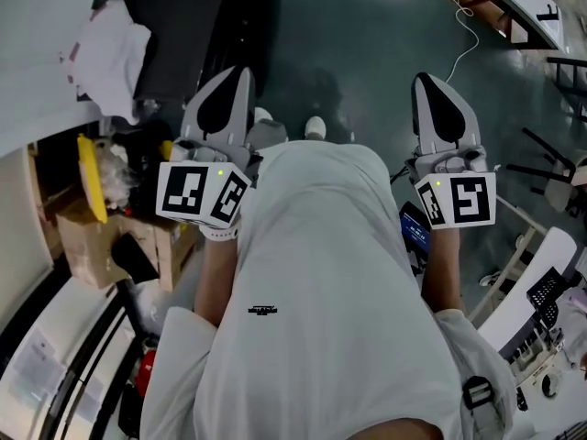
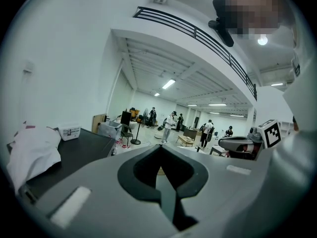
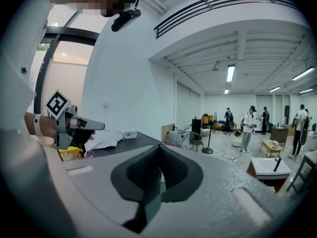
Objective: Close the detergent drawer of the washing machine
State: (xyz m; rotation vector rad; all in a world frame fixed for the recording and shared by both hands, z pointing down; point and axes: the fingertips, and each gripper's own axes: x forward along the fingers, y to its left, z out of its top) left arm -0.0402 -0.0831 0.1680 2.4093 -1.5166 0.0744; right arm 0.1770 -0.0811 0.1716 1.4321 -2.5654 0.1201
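Observation:
No washing machine or detergent drawer can be made out in any view. In the head view both grippers are held up in front of the person's white shirt [image 1: 321, 282], pointing away over the dark floor. The jaws of my left gripper [image 1: 242, 71] are shut with nothing between them; in its own view the tips [image 2: 159, 147] meet. My right gripper [image 1: 425, 81] is also shut and empty, its tips [image 3: 159, 145] together. Each gripper shows in the other's view: the right gripper [image 2: 242, 144] and the left gripper [image 3: 74, 125].
At the left is a dark-topped counter [image 2: 81, 150] with a crumpled white cloth [image 1: 110, 49] and a small white box [image 2: 69, 132]. Below it sit a cardboard box [image 1: 83, 236] and a yellow item [image 1: 89, 177]. A cable [image 1: 468, 35] lies on the floor. Several people [image 3: 247, 120] stand far down the hall.

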